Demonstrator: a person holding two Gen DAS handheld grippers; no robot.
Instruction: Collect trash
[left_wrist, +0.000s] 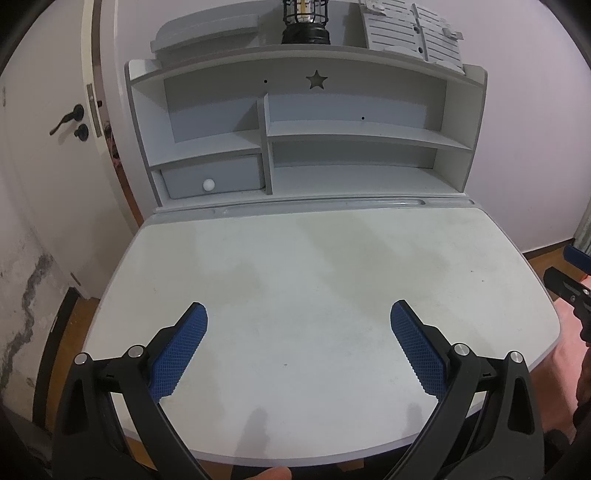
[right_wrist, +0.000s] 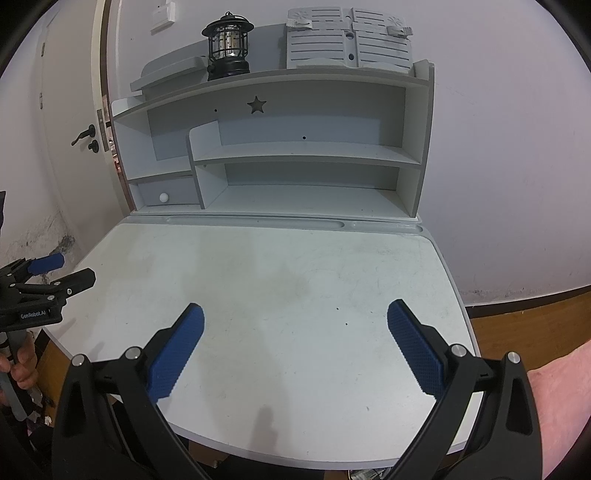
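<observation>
No trash shows on the white desk top (left_wrist: 314, 266) in either view. My left gripper (left_wrist: 299, 317) is open and empty, held above the desk's near edge. My right gripper (right_wrist: 295, 317) is open and empty too, above the near part of the same desk (right_wrist: 277, 266). The left gripper also shows at the left edge of the right wrist view (right_wrist: 55, 273). The right gripper shows at the right edge of the left wrist view (left_wrist: 569, 280). A few small scraps (right_wrist: 37, 413) lie low at the left, under the desk edge; I cannot tell what they are.
A white hutch with shelves (left_wrist: 303, 129) stands at the desk's back, with a small drawer with a round knob (left_wrist: 208, 184). A black lantern (right_wrist: 227, 44) and a slatted grey rack (right_wrist: 347, 38) sit on top. A door (left_wrist: 48, 147) is at left. A pink surface (right_wrist: 554, 387) lies at right.
</observation>
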